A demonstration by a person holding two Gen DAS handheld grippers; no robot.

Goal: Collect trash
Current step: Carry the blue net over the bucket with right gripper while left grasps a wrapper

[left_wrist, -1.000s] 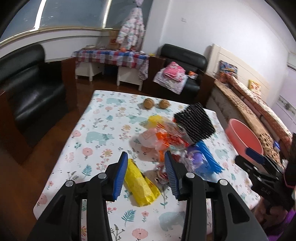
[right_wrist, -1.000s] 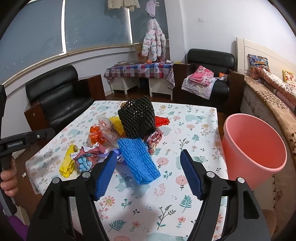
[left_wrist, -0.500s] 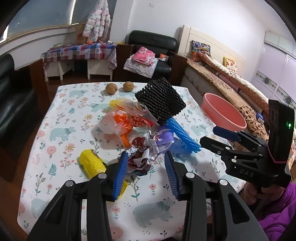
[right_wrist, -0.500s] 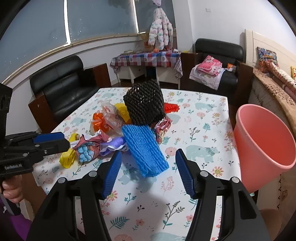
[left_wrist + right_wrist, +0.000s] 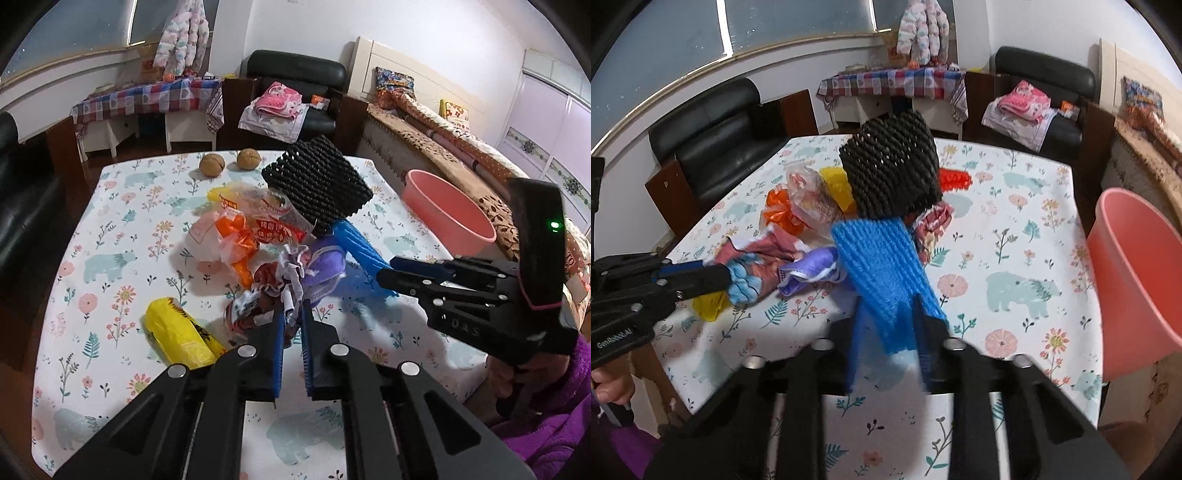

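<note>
Here the table point(image 5: 110, 236) with the bear cloth holds a heap of trash in its middle, and a pink bucket point(image 5: 1137, 273) stands just past its right edge. The right gripper point(image 5: 886, 325) is closing on the blue foam net point(image 5: 882, 266). The left gripper point(image 5: 291, 325) is pressed together, pinching the crumpled wrapper point(image 5: 266, 295) beside the yellow bag point(image 5: 181, 336).

Trash pile point(image 5: 280, 236) mid-table: blue foam net point(image 5: 882, 273), crumpled wrappers point(image 5: 266, 299).
</note>
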